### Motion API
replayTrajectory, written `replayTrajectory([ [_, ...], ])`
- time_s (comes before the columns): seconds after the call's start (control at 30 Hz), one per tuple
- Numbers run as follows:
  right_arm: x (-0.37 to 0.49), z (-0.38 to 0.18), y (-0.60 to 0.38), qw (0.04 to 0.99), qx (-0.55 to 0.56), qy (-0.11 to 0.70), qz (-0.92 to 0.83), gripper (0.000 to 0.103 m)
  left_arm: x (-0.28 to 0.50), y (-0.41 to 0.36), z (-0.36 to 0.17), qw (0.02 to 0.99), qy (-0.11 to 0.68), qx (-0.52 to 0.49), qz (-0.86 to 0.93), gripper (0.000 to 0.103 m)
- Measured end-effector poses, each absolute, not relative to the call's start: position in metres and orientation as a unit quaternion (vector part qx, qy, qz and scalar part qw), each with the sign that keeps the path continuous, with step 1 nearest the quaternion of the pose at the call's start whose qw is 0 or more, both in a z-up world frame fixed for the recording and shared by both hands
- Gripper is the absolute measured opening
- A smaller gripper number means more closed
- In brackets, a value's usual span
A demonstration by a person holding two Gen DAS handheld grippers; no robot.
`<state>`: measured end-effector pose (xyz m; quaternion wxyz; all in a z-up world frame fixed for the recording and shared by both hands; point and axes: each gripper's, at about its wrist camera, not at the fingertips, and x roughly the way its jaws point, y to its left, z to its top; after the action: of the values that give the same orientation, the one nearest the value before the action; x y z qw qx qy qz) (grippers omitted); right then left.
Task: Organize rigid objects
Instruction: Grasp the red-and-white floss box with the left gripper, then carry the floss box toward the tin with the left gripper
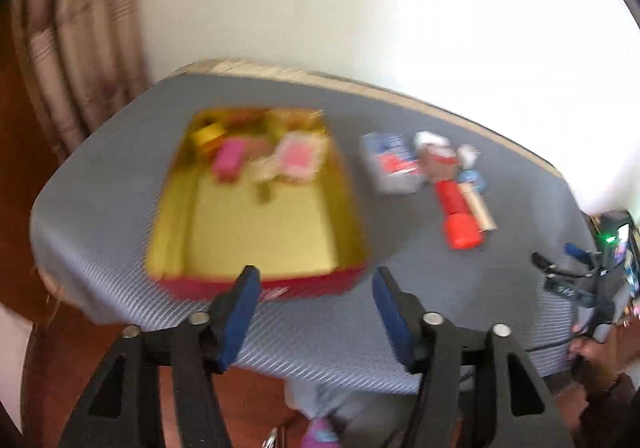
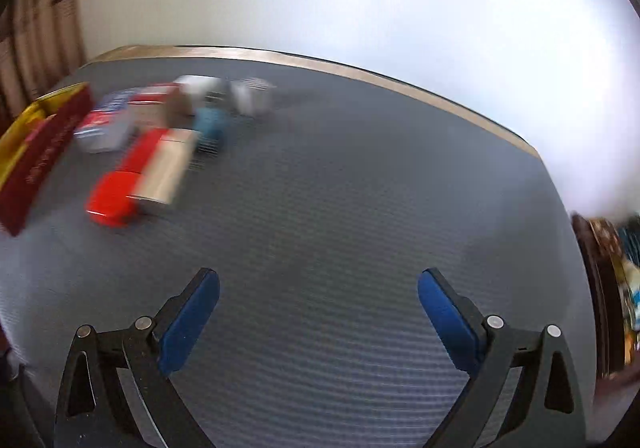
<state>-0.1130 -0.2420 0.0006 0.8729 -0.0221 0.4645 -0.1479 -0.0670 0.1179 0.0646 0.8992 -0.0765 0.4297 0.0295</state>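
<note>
The left claw (image 1: 316,280) stands apart with nothing between its blue pads, hanging over the near edge of the table (image 1: 100,176). Straight ahead of it, touching distance by the look of it, sits the box (image 1: 256,232), red outside and gold inside, its long side running away from the claw. A few things already lie at its far end: a yellow piece (image 1: 208,134), a pink block (image 1: 230,160) and a red-and-white card pack (image 1: 298,158).

To the right of that claw, beside the box, lies the loose pile still to be sorted: a blue-and-white pack (image 1: 390,162), then a red cylinder (image 1: 456,212) with a beige tube (image 1: 478,208) pressed alongside it, both with their long axes running roughly toward the viewer. Smaller white and blue bits behind them are too blurred to name.

The right claw (image 2: 319,300) is spread wide and empty over bare cloth. From it the pile lies ahead and to the left, with the red cylinder (image 2: 124,184) and beige tube (image 2: 168,168) nearest, angled lengthwise toward the claw's left side. The box (image 2: 44,152) is farther left still.

Judging by this, the right claw is the better placed for the cylinder, and would need to swing left and set its fingers across that long axis.
</note>
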Motion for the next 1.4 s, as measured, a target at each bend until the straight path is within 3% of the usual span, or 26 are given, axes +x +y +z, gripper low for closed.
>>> replayTrajectory([
  [0.2,-0.119,-0.006,-0.272,0.875,0.053,0.460,-0.144,0.099,0.027,0.084,0.069,0.866,0.486,-0.108,-0.046,0.069],
  [0.53,-0.122,-0.004,-0.268,0.888,0.068,0.442,-0.107,0.100,0.155,0.079,0.016,0.782,0.604,-0.147,-0.050,0.069],
  [1.4,-0.122,-0.006,-0.266,0.888,0.085,0.445,-0.076,0.101,0.216,0.070,-0.034,0.747,0.643,-0.171,-0.025,0.068],
])
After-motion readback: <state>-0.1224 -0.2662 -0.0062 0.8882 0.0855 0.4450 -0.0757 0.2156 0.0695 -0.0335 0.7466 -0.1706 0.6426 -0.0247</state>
